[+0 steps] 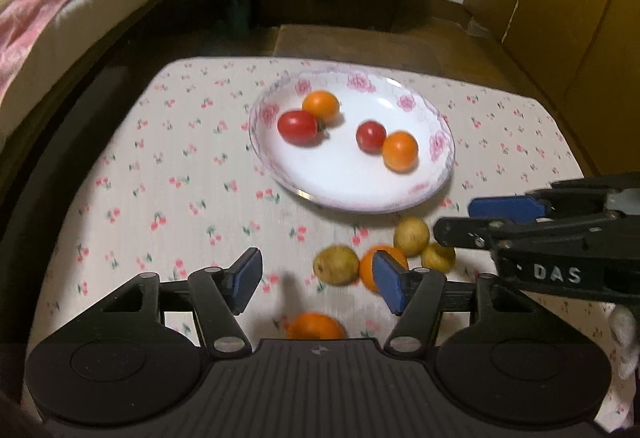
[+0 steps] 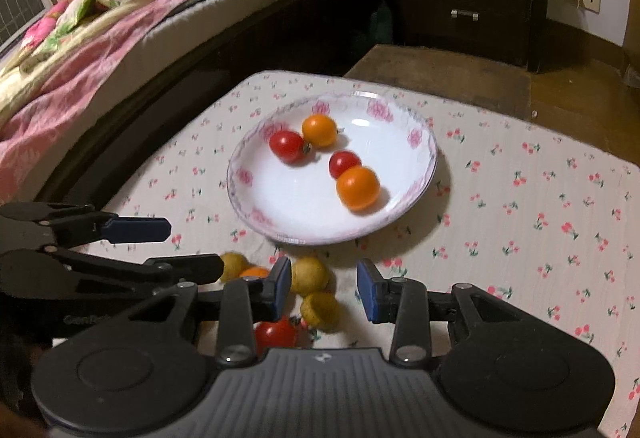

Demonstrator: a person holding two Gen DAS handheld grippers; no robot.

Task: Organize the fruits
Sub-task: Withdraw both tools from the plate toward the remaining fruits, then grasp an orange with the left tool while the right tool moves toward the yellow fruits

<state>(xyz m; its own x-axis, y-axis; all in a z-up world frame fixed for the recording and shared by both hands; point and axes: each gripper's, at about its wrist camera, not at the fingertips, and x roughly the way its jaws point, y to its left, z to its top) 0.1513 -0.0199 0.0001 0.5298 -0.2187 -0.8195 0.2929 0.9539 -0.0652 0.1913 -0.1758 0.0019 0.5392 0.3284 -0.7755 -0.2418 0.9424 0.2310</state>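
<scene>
Both pairs of tongs hang over the near edge of the bench (image 1: 120, 165), and neither carries anything: the left tongs (image 1: 316, 280) stand wide apart, and the right tongs (image 2: 324, 290) are parted too, with only cloth and fruit showing between the pads.

The plate (image 1: 400, 197) sits further out at about twelve o'clock from both. It already holds four pieces, two red tomatoes (image 1: 298, 127) and two orange fruits (image 1: 400, 151), paired off and touching.

What matters now is the loose heap just short of the plate's near rim. From the left wrist view it lies at about one o'clock: two yellowish fruits (image 1: 336, 265) and a third beyond, with an orange one (image 1: 370, 266) pressed among them, partly behind the right-hand pad. A further orange fruit (image 1: 316, 326) sits almost under the left tool's body, at six o'clock of its gap.

From the right wrist view a yellow fruit (image 2: 320, 311) lies in the gap, toward its left pad, with a second (image 2: 310, 274) just ahead. A red tomato (image 2: 276, 334) lies at about seven o'clock, half hidden by the tool.

I judge the right tongs the better placed for the next pick. The fruits are round, so no axis governs the grip, only their crowding.
</scene>
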